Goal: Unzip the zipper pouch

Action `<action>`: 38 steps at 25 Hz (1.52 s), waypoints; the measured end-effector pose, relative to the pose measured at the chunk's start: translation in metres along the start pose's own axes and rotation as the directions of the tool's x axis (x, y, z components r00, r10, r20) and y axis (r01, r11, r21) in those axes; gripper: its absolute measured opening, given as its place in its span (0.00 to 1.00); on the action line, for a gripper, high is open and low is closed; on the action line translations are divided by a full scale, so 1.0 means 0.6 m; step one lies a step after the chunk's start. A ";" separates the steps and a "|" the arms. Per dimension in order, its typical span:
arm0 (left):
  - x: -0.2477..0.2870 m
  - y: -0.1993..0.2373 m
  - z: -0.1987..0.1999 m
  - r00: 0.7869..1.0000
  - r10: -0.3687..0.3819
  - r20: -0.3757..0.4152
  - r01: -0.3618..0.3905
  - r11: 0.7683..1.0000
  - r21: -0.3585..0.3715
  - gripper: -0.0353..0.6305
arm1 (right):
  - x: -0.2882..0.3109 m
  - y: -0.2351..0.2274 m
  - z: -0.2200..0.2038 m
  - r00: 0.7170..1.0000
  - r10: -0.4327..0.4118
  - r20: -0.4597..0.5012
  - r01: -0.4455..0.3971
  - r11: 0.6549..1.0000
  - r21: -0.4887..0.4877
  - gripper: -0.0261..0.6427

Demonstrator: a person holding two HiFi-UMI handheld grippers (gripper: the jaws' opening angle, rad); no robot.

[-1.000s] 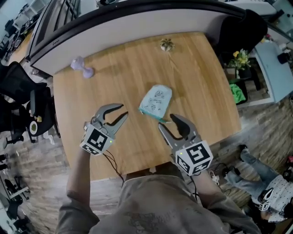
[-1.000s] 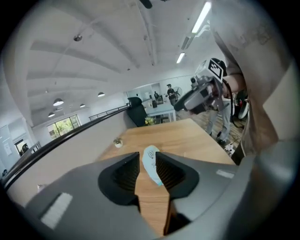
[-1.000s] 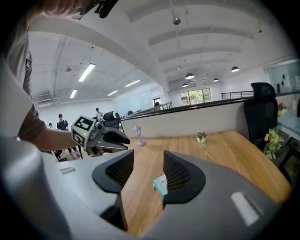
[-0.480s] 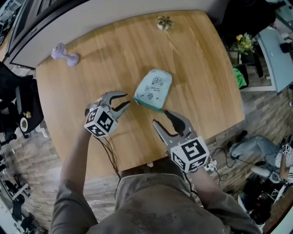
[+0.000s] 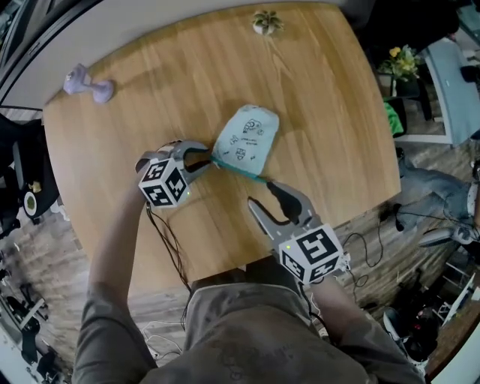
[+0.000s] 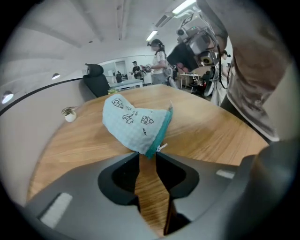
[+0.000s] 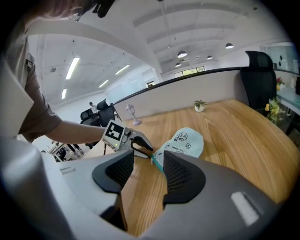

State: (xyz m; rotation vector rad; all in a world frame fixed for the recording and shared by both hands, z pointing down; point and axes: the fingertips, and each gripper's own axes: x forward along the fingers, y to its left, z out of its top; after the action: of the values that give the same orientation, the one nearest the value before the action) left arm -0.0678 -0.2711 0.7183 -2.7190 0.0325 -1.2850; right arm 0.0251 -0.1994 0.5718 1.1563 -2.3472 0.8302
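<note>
- Zipper pouch (image 5: 246, 139), pale blue with small printed drawings, lies flat near the middle of the wooden worktop (image 5: 330, 127). Its teal zip edge (image 5: 240, 169) faces the person.
- Left hand-held gripper (image 5: 204, 157): jaws stand a narrow gap apart, with bare wood showing between them. The pouch's near-left corner sits right at the jaw tips. The pads are not pressed on it.
- A small pale tab (image 6: 162, 148) shows at that corner, on the teal edge.
- Right hand-held gripper (image 5: 262, 195): jaws wide apart and empty. It is near the zip edge, on the person's side, and clear of the pouch.
- Small lilac object (image 5: 86, 81) and small potted plant (image 5: 266, 22) stand at the far edge, well apart from the pouch.
</note>
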 end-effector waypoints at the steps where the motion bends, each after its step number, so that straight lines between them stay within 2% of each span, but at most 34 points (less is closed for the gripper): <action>1: 0.006 -0.002 -0.002 1.000 -0.013 -0.004 0.013 1.000 0.018 0.22 | 0.000 -0.004 -0.005 1.000 -0.006 -0.007 0.006 1.000 0.003 0.35; 7: 0.011 -0.003 -0.004 0.998 -0.067 0.017 0.066 0.997 0.041 0.23 | 0.002 -0.023 -0.025 0.999 -0.019 -0.029 0.019 1.000 0.024 0.35; 11: 0.013 -0.013 -0.004 0.992 -0.122 0.014 0.121 0.991 0.052 0.16 | 0.005 -0.025 -0.035 0.999 -0.021 -0.039 0.023 0.999 0.036 0.35; 14: 0.013 -0.014 -0.004 0.993 -0.118 0.004 0.117 0.992 0.052 0.14 | 0.009 -0.023 -0.041 0.999 -0.015 -0.044 0.017 0.999 0.041 0.35; 19: 0.014 -0.016 -0.003 0.998 -0.062 0.013 0.062 0.998 0.001 0.09 | 0.010 -0.017 -0.048 0.999 -0.008 -0.045 0.010 0.998 0.055 0.35; 23: 0.008 -0.019 0.020 0.996 -0.013 0.083 0.023 0.993 -0.119 0.08 | 0.002 -0.017 -0.042 1.000 -0.015 -0.025 0.017 0.998 0.060 0.35; 27: -0.014 -0.026 0.052 0.988 0.028 0.149 0.011 0.966 -0.259 0.07 | -0.021 -0.018 -0.035 1.000 -0.021 0.000 0.021 0.998 0.059 0.35; 32: -0.058 -0.032 0.122 0.972 0.091 0.218 -0.003 0.927 -0.375 0.07 | -0.061 -0.023 -0.020 0.999 -0.030 0.041 0.028 0.997 0.070 0.35; 35: -0.088 -0.034 0.160 0.952 0.156 0.263 -0.019 0.888 -0.459 0.06 | -0.086 -0.019 0.001 0.997 -0.024 0.077 0.019 0.998 0.065 0.35; 38: -0.123 -0.039 0.199 0.931 0.202 0.305 -0.002 0.837 -0.548 0.06 | -0.115 -0.015 0.028 0.993 -0.021 0.118 0.016 0.999 0.048 0.35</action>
State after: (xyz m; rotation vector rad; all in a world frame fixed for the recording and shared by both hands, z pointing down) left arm -0.0233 -0.2286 0.5898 -3.3224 0.5875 -0.8243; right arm 0.0713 -0.1752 0.5229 1.2777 -2.4196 0.8362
